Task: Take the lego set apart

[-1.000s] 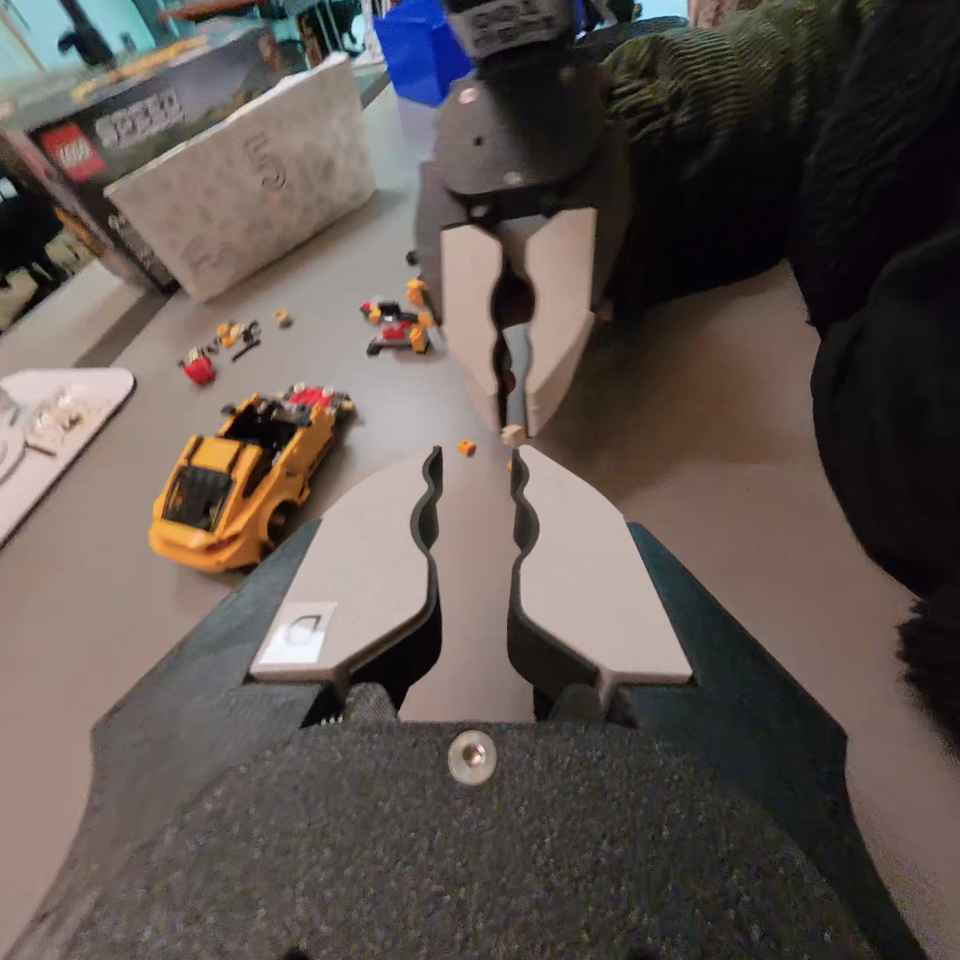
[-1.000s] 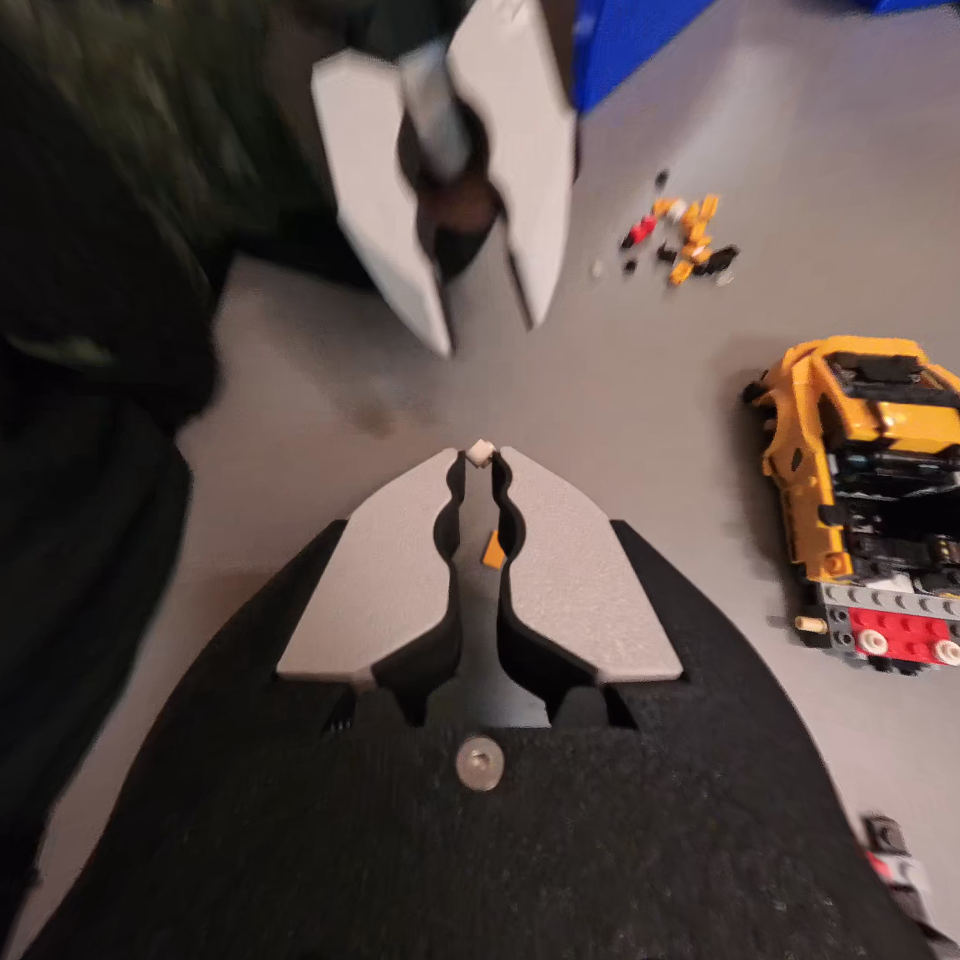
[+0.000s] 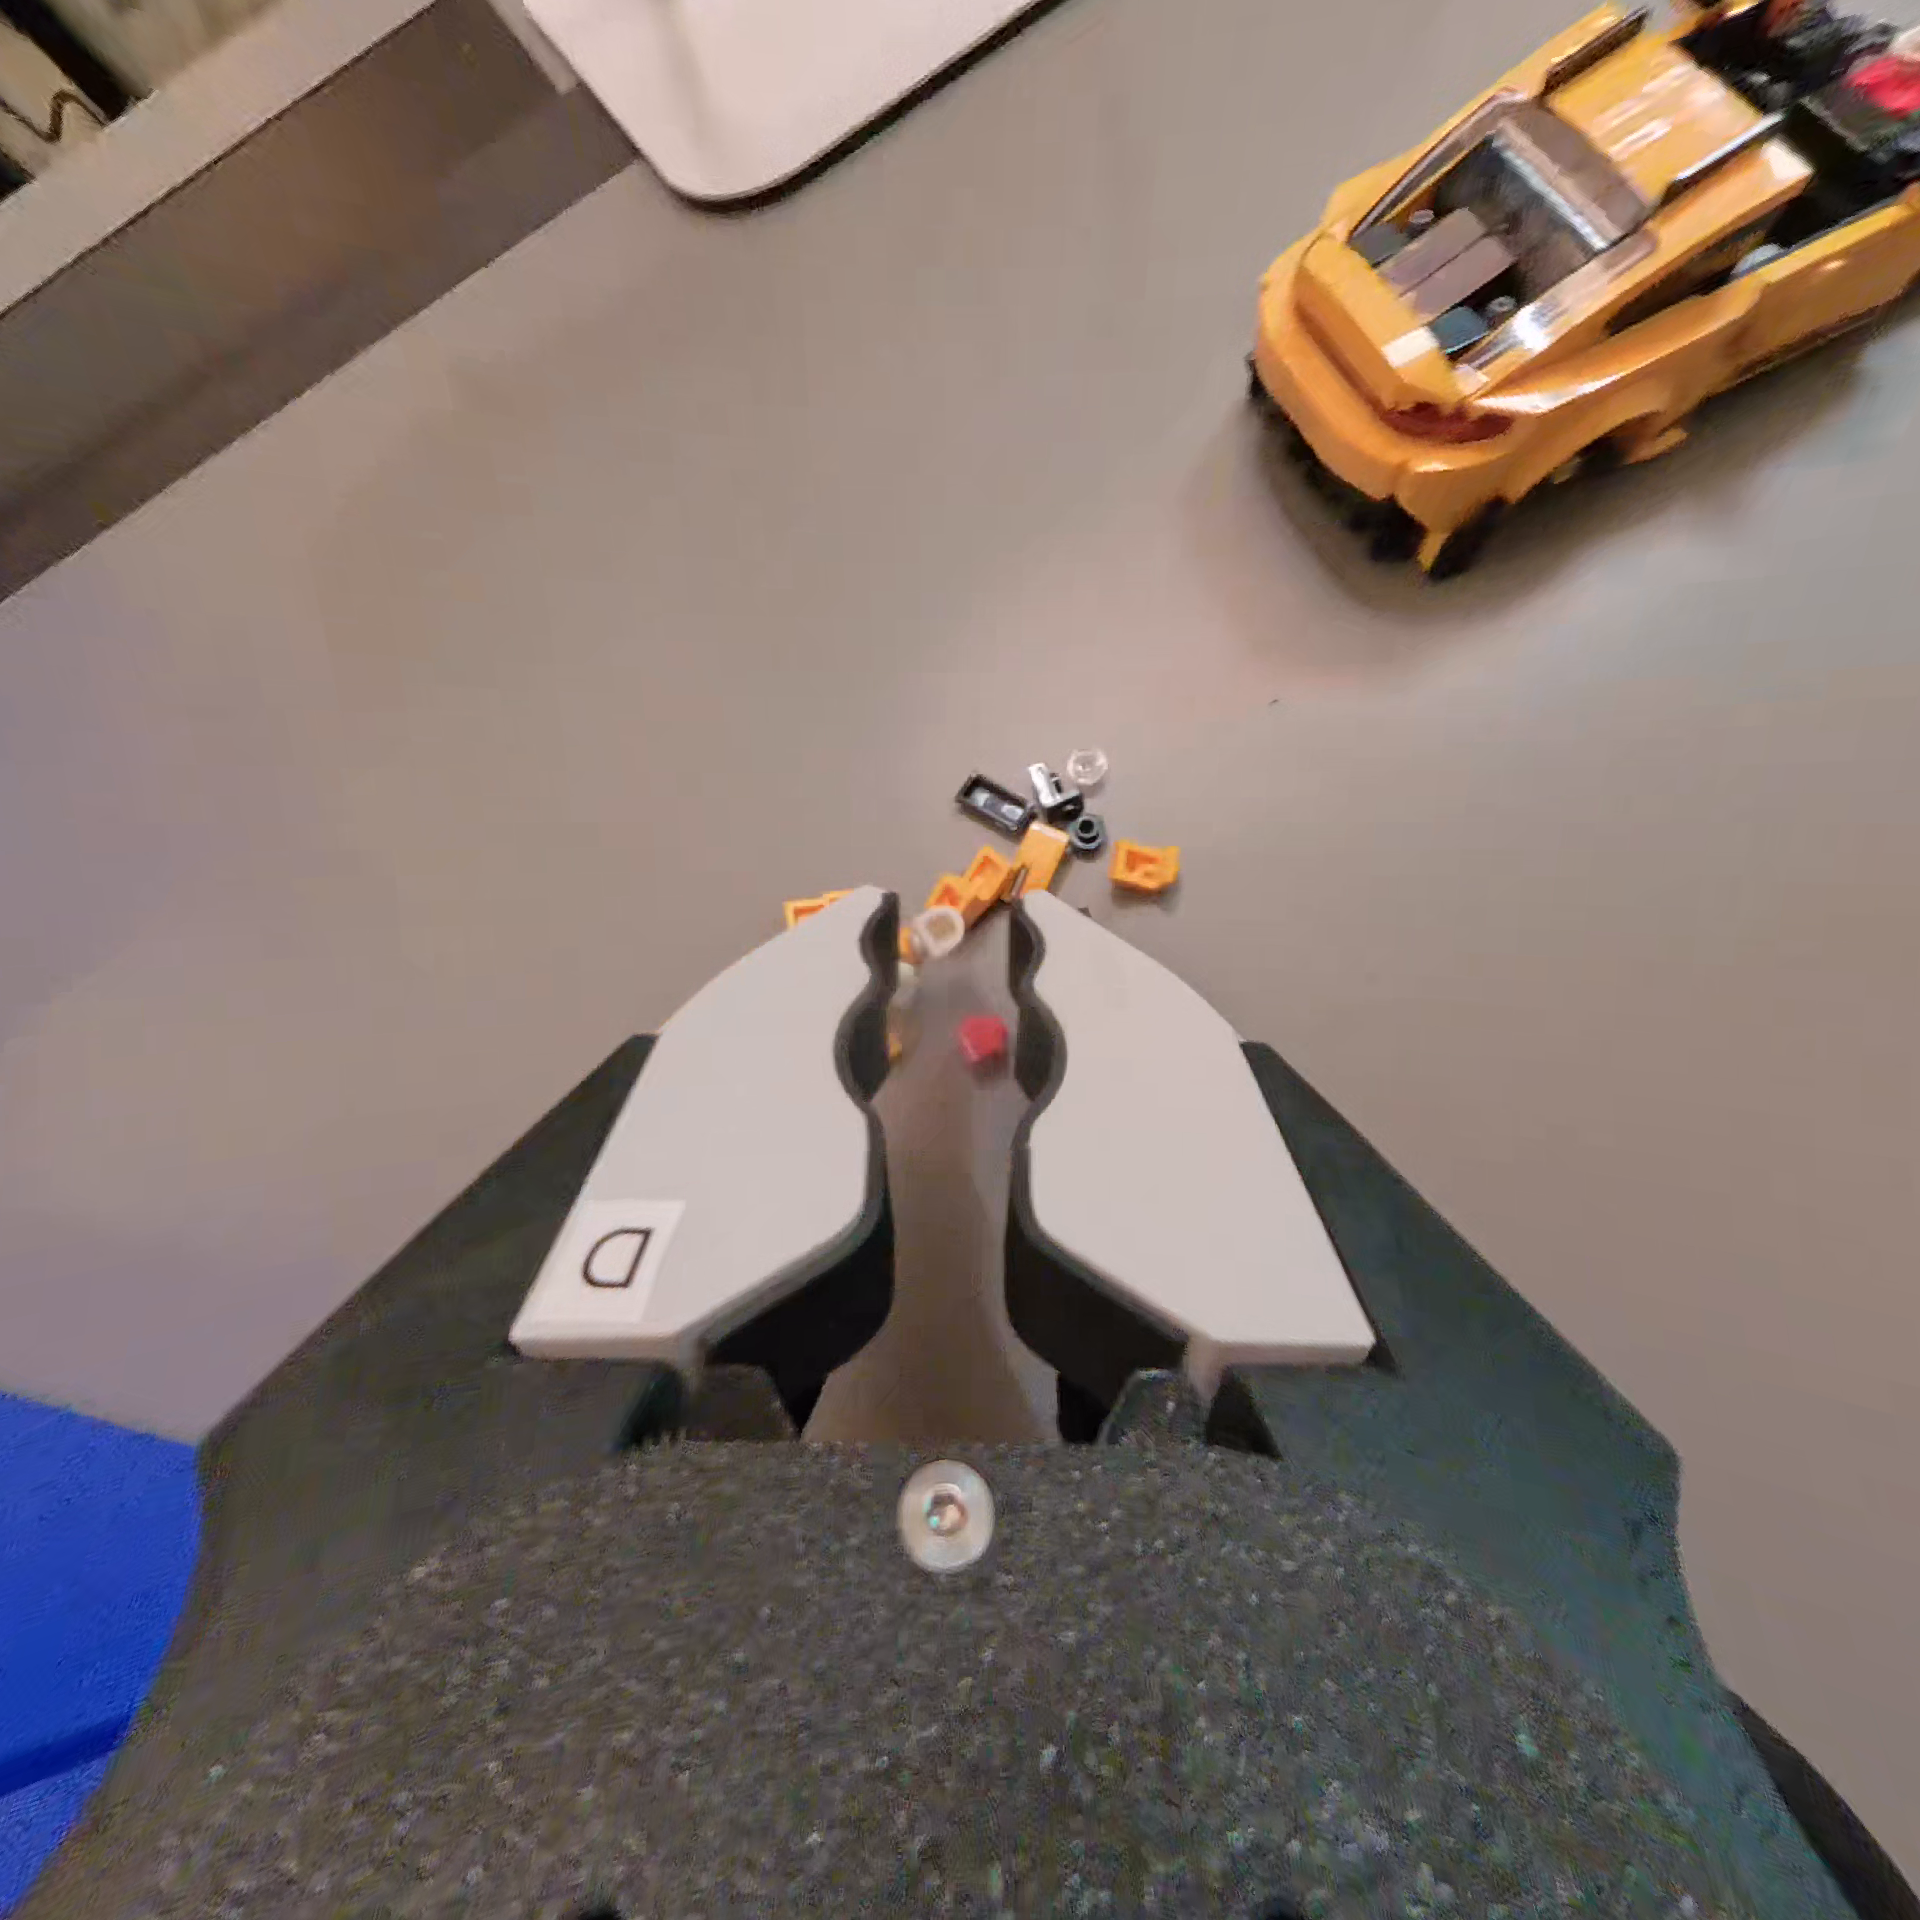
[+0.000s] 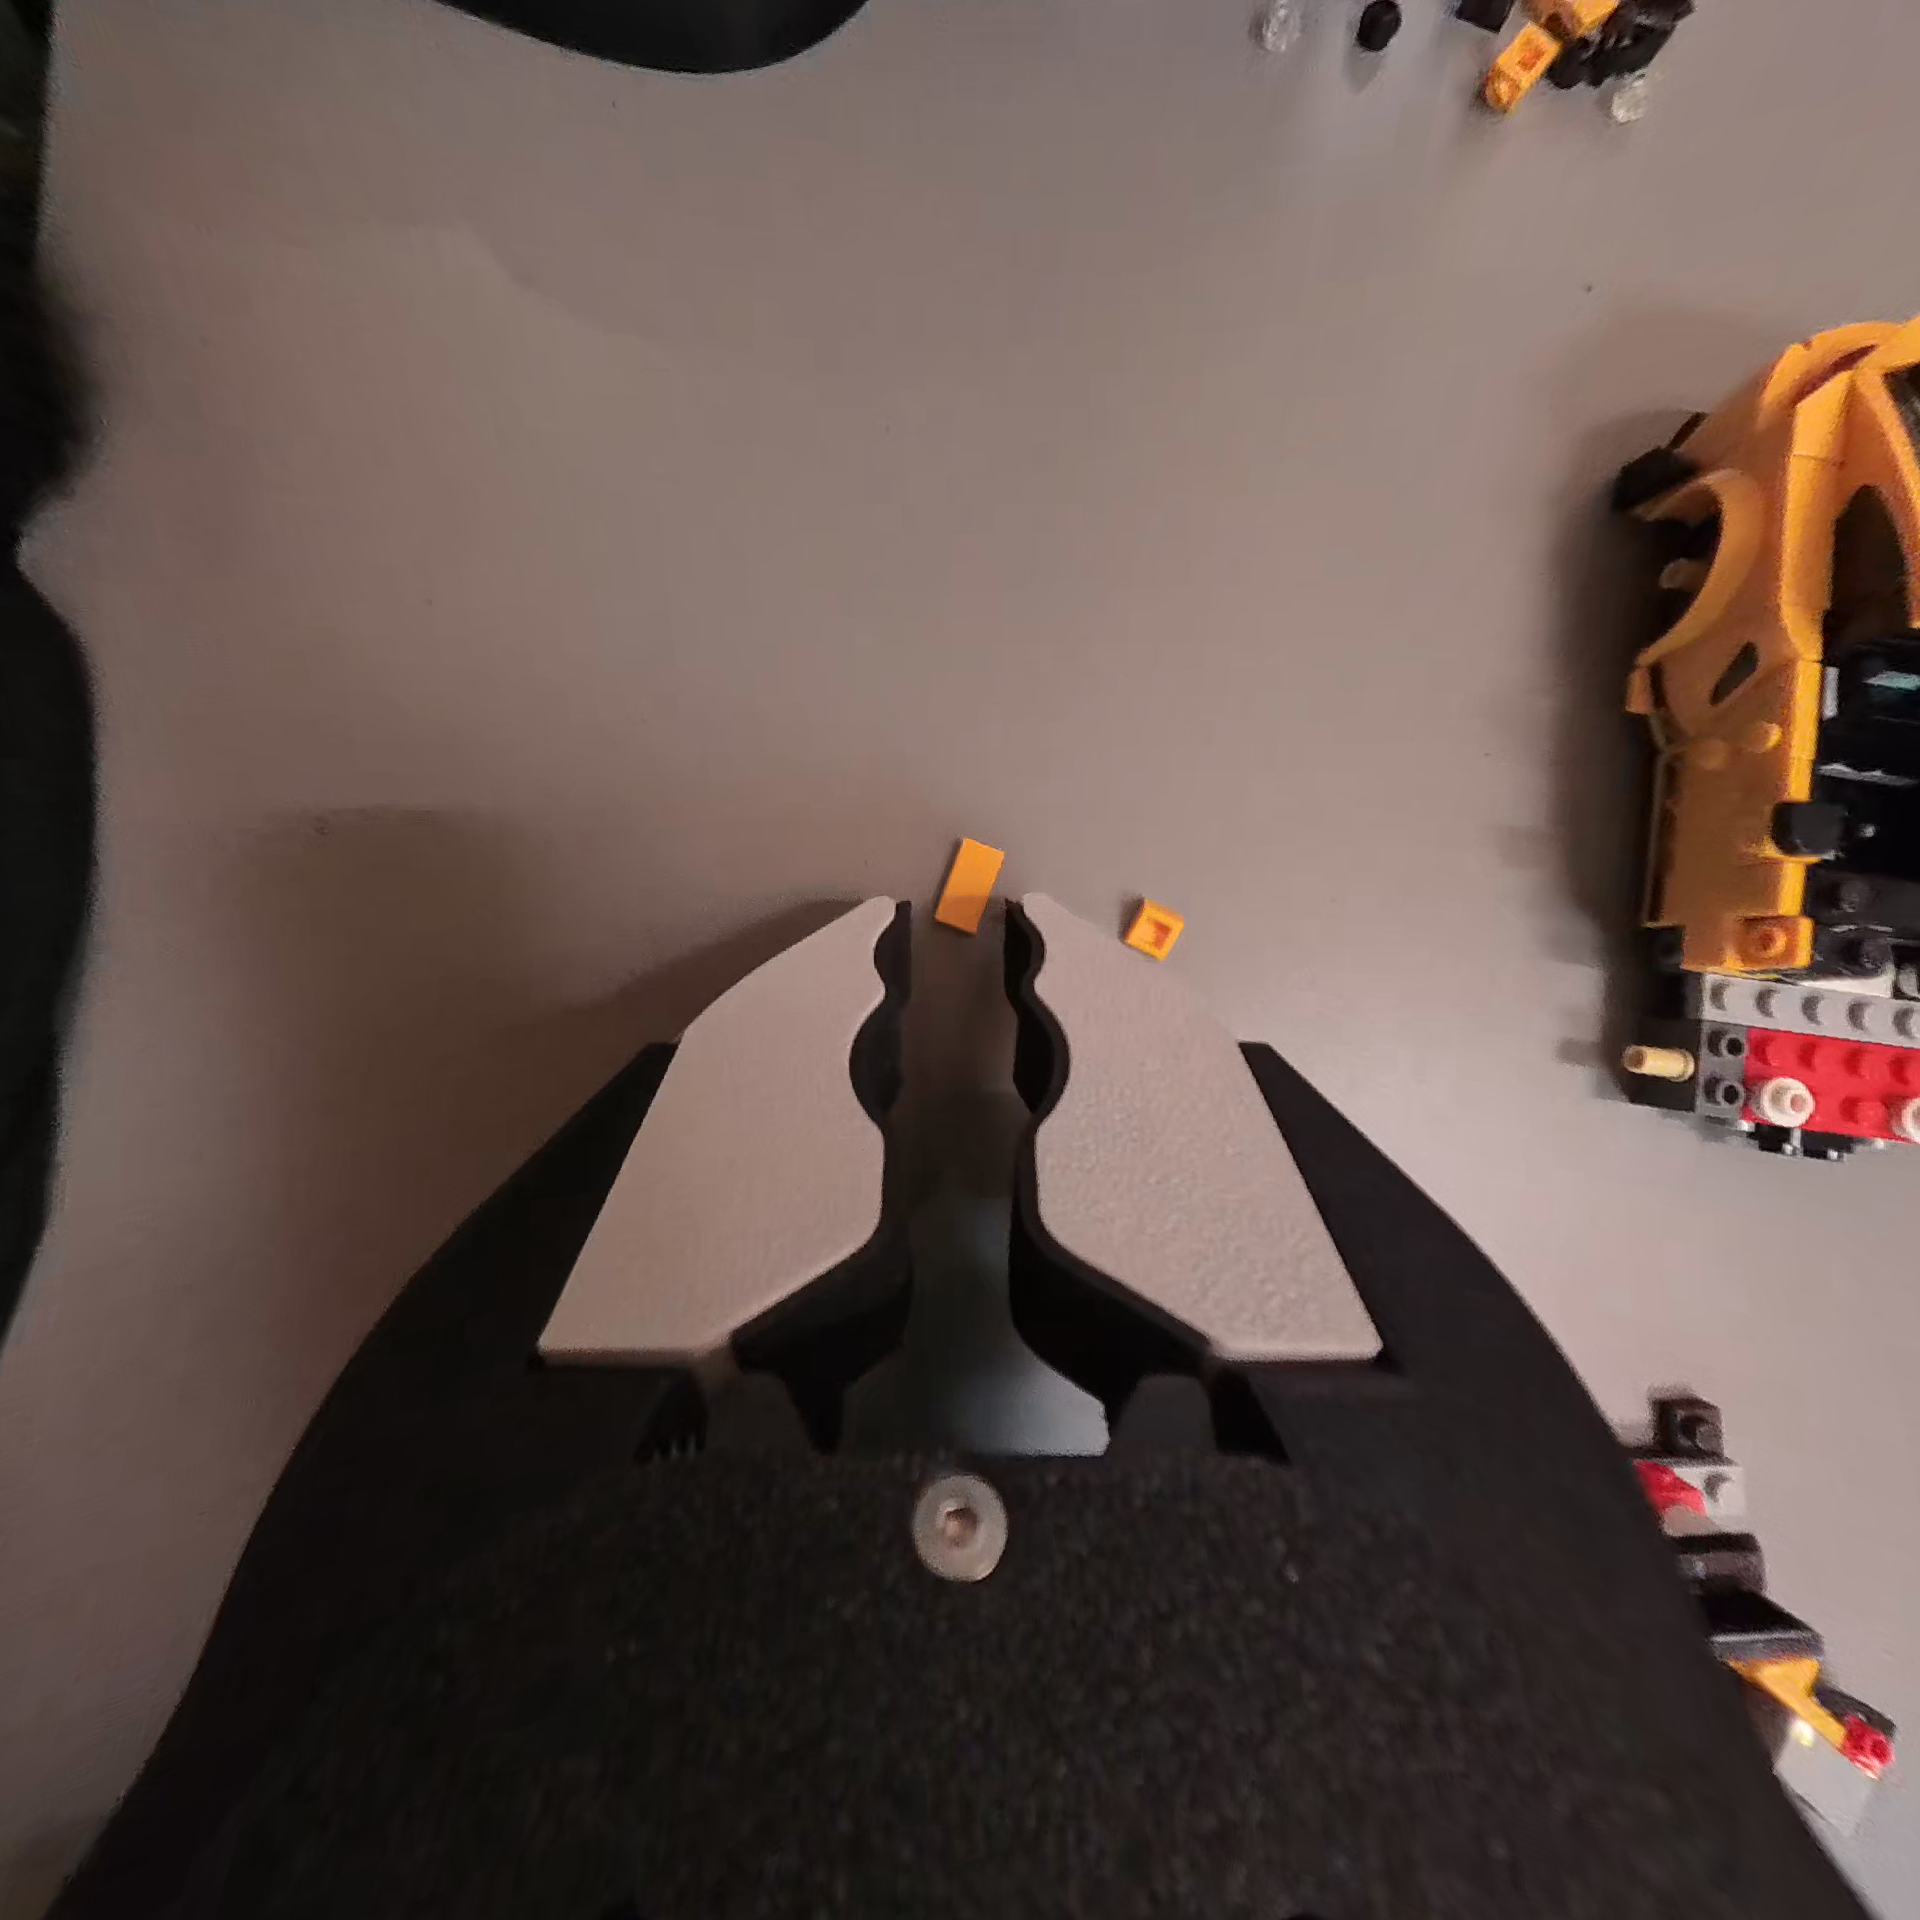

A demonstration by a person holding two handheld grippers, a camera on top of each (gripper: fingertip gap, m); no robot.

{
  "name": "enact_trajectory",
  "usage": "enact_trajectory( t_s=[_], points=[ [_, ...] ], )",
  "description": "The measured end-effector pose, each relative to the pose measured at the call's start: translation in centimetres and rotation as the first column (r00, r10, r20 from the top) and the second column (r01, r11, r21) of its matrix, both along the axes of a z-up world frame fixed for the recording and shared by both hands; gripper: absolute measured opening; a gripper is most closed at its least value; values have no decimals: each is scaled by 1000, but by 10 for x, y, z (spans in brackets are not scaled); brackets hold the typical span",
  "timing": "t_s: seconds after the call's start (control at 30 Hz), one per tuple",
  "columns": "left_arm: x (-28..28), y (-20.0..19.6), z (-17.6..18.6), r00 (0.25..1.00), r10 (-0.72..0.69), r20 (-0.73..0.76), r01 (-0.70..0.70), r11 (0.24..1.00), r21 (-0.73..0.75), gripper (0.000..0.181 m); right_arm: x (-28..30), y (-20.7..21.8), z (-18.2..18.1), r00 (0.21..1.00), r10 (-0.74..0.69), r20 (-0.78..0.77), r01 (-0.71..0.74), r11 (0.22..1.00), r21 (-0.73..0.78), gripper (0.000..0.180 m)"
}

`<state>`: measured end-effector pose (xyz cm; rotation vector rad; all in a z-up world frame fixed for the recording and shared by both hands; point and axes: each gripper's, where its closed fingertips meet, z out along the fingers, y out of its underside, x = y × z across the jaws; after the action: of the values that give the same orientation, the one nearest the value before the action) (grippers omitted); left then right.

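In the left wrist view, the flat grey bench [image 3: 623,675] carried a yellow brick-built toy car [image 3: 1579,260] at the far right. A scatter of small orange and black loose bricks [image 3: 1039,842] lay just ahead of the left gripper [image 3: 948,906], and a small red brick [image 3: 982,1037] lay on the bench between its parted fingers. A white rounded-corner board [image 3: 758,94] sat at the far edge, and a blue block [image 3: 73,1579] lay at the near left.

In the right wrist view, a small orange flat tile [image 4: 968,881] lay just ahead of the right gripper [image 4: 954,906], with a small orange square stud piece [image 4: 1153,927] just to its right. The car [image 4: 1787,748] stood well apart at the right.
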<state>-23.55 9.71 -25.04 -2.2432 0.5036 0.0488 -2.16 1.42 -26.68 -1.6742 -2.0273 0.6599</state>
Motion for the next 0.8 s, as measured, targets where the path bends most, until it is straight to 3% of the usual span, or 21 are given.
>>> enact_trajectory(
  t_s=[0.17, 0.3, 0.4, 0.53, 0.67, 0.8],
  points=[
    [9, 3, 15, 999, -48, 2, 47, 995, 88, 35, -3, -3, -1, 999, -24, 23, 24, 1000, -11, 10],
    [45, -5, 36, 971, -236, 42, 224, 955, 194, 32, -5, 1, -1, 999, -52, 13, 52, 999, -14, 7],
    [88, -25, 48, 884, -465, 55, 437, 861, 261, 25, -11, 2, 10, 995, -69, -74, 63, 995, -81, 7],
    [140, -51, 47, 761, -648, 27, 618, 737, 274, 25, -16, 14, 30, 972, -129, -197, 107, 987, -119, 7],
    [173, -61, 43, 702, -713, -10, 690, 676, 259, 28, -22, 19, 52, 928, -161, -336, 105, 978, -179, 7],
    [182, -59, 45, 721, -682, -124, 685, 673, 278, 29, -26, 19, 69, 880, -189, -435, 69, 958, -278, 7]
  ],
)
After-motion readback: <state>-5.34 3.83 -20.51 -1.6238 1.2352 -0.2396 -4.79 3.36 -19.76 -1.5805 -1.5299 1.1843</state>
